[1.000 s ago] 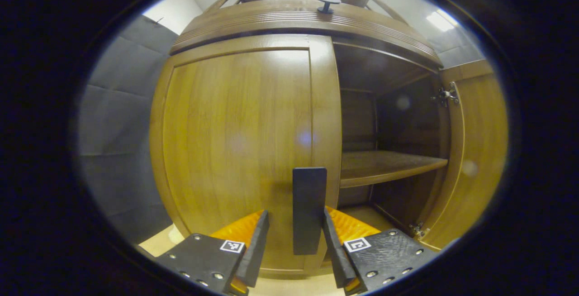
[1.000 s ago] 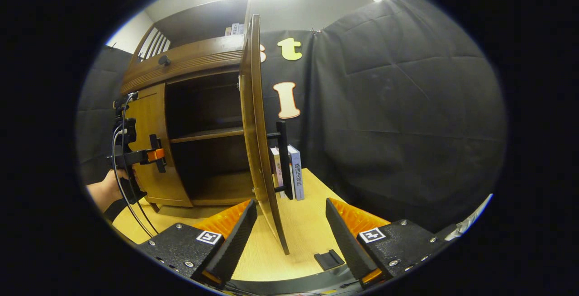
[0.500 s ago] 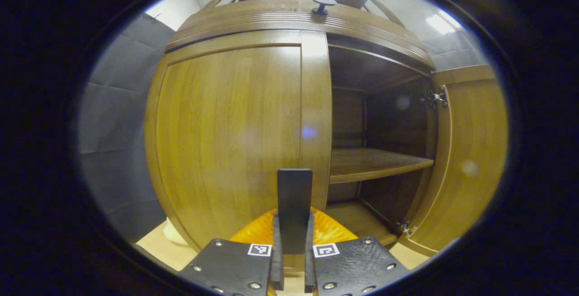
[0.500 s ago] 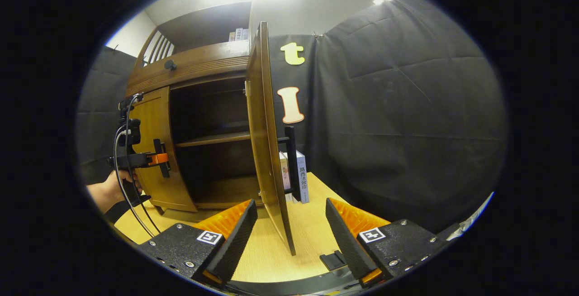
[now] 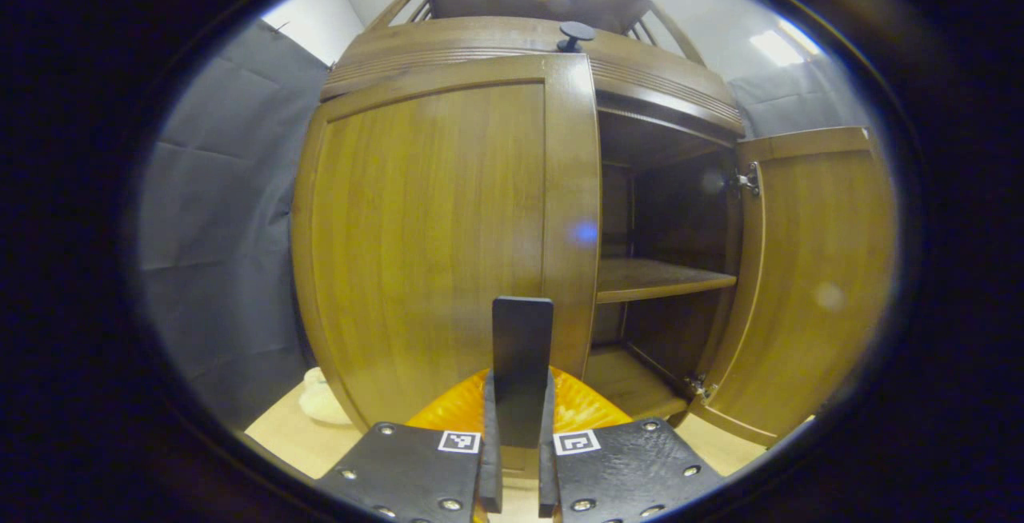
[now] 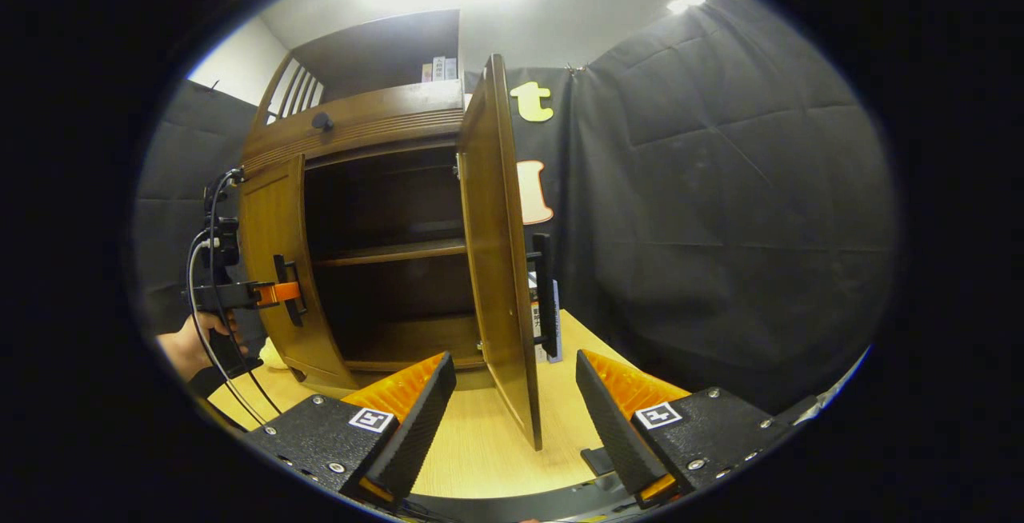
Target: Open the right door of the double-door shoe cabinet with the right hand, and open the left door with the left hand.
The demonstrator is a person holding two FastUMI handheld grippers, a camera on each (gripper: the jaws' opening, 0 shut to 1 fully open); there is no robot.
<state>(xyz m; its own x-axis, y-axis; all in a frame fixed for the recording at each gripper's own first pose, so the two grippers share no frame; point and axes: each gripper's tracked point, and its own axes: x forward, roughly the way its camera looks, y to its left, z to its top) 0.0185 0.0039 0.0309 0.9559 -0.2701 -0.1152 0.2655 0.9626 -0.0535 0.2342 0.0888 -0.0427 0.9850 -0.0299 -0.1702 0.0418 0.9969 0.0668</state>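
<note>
While the shoe cabinet (image 6: 352, 243) stands on the bench (image 6: 472, 443) against the booth wall, its two doors differ in position. Left door (image 5: 440, 243): nearly shut, its free edge standing slightly off the cabinet front; dark vertical handle (image 5: 522, 367) near that edge. Left tool (image 5: 516, 459): fingers closed tight on both sides of this handle, gripping it; in the right gripper view the same tool (image 6: 280, 293) is at the far left, held by a hand (image 6: 188, 345) with cables trailing from it. Right door (image 6: 500, 267): swung wide open, edge-on in the right gripper view, its own dark handle (image 6: 546, 295) on the outer face. Right tool (image 6: 516, 411): fingers spread wide apart, gripping nothing, the open door's lower edge between them. Interior: one shelf (image 5: 648, 279) across the middle, bare. Knob (image 5: 576, 33): dark, on the cabinet's top moulding. Books (image 6: 548, 323): upright on the bench, behind the right door. Pale object (image 5: 320, 403): at the cabinet's left foot, kind unclear.
</note>
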